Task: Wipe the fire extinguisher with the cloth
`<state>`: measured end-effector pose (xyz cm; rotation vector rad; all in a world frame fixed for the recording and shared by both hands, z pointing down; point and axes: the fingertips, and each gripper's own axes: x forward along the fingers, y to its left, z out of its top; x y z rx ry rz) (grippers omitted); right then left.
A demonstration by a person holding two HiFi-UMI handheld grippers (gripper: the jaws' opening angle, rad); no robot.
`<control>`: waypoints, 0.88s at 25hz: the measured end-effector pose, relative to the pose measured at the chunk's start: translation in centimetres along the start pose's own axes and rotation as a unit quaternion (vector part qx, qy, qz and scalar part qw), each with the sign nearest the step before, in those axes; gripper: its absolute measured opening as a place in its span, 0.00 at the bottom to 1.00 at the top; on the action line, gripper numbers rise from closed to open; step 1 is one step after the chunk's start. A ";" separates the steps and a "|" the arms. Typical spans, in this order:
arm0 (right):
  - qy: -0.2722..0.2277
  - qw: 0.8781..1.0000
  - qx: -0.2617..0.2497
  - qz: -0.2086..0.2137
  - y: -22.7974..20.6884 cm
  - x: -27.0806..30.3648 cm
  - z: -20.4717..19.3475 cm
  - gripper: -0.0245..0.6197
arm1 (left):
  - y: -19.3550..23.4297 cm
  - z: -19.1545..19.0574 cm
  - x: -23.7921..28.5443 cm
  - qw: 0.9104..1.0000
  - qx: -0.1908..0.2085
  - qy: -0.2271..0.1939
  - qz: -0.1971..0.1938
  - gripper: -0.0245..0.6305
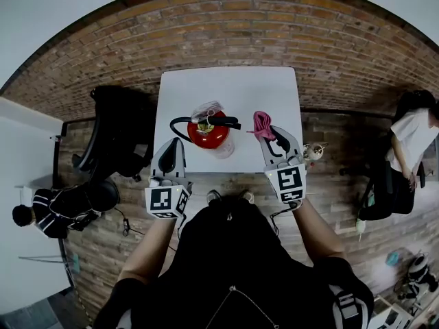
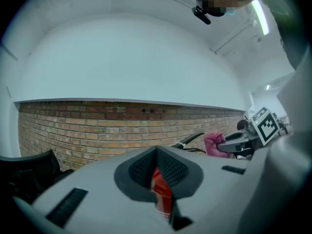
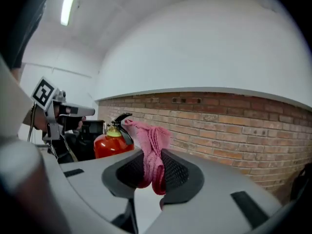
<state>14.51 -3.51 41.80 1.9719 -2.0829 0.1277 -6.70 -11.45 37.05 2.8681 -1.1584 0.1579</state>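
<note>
A red fire extinguisher with a black handle and hose stands on the white table near its front edge. It shows past the left jaws and at the left of the right gripper view. My right gripper is shut on a pink cloth just right of the extinguisher, apart from it. The cloth also shows in the left gripper view. My left gripper hangs shut and empty, left of the extinguisher over the table's front left corner.
A black office chair stands left of the table. One person sits at the far left and another at the far right. A small object lies by the table's right front corner. Brick-patterned floor surrounds the table.
</note>
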 end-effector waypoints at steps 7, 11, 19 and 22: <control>-0.022 0.999 0.038 -0.002 1.0 -1.6 3.2 0.20 | -0.5 2.2 1.2 0.999 0.007 -0.022 -0.036 0.08; -0.030 0.998 0.045 -0.014 1.4 -2.5 5.2 0.20 | -1.1 3.8 1.5 0.997 0.009 -0.034 -0.065 0.08; -0.039 0.998 0.044 -0.014 4.4 -3.1 8.4 0.20 | -0.9 6.0 1.4 0.994 0.011 -0.047 -0.102 0.08; -0.037 0.998 0.039 -0.019 4.7 -3.4 9.2 0.20 | -0.5 6.7 1.2 0.993 0.010 -0.052 -0.107 0.08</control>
